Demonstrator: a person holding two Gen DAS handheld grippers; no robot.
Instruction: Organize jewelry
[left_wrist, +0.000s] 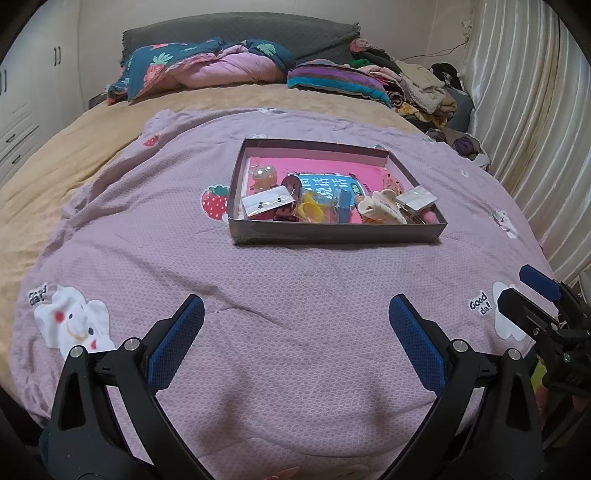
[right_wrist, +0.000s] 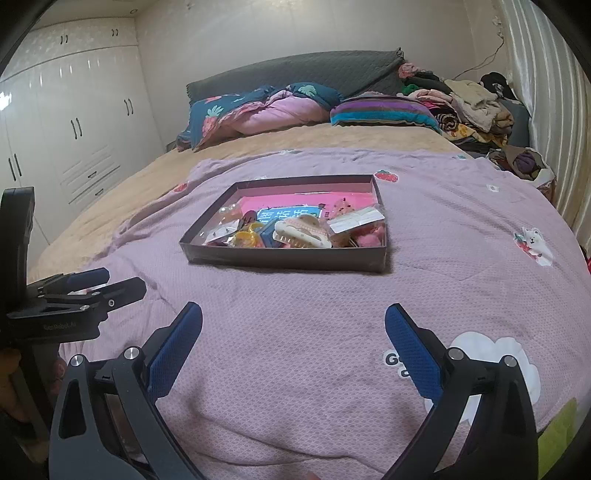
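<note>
1. On the purple quilt (left_wrist: 295, 295), mid-bed, a shallow dark box (left_wrist: 332, 232) is seen w/ all visible jewelry gathered inside: cream hair claw (left_wrist: 380, 210), earring card (left_wrist: 266, 203), yellow piece (left_wrist: 310, 212), packets at the right end.
2. Nothing loose is seen on the quilt; items are heaped, not sorted.
3. Left gripper (left_wrist: 295, 317) & right gripper (right_wrist: 293, 325) are held spread wide, empty, well short of the box.
4. Stage can't be settled: fits pre-sorting or everything collected.
</note>
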